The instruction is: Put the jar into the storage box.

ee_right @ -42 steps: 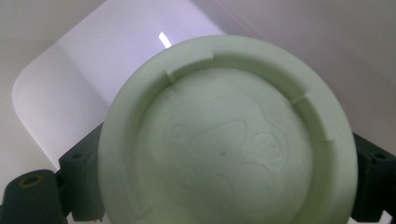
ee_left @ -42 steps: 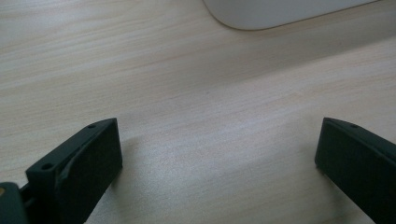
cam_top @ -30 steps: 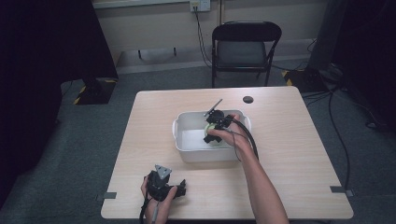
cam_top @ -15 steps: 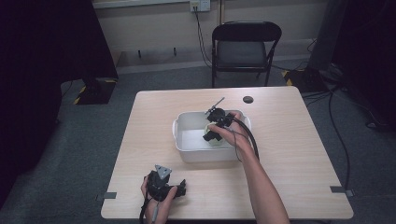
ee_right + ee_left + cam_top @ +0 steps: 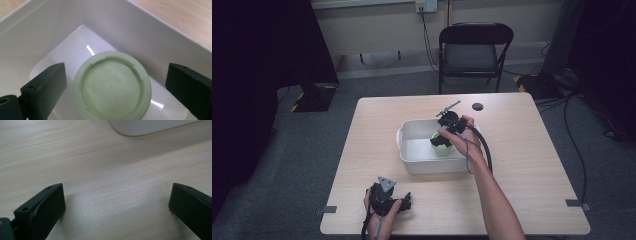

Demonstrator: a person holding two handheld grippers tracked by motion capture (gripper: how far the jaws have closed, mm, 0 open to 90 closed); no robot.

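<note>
1. A pale green round cup (image 5: 112,86) is sitting upside down, its embossed base facing up.
2. It is resting inside the white rectangular tub (image 5: 155,40), near the tub's right end in the high view.

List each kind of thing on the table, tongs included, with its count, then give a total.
Tongs: 2, left and right
White tub: 1
Green cup, upside down in the tub: 1
Black disc: 1
Total: 5
</note>
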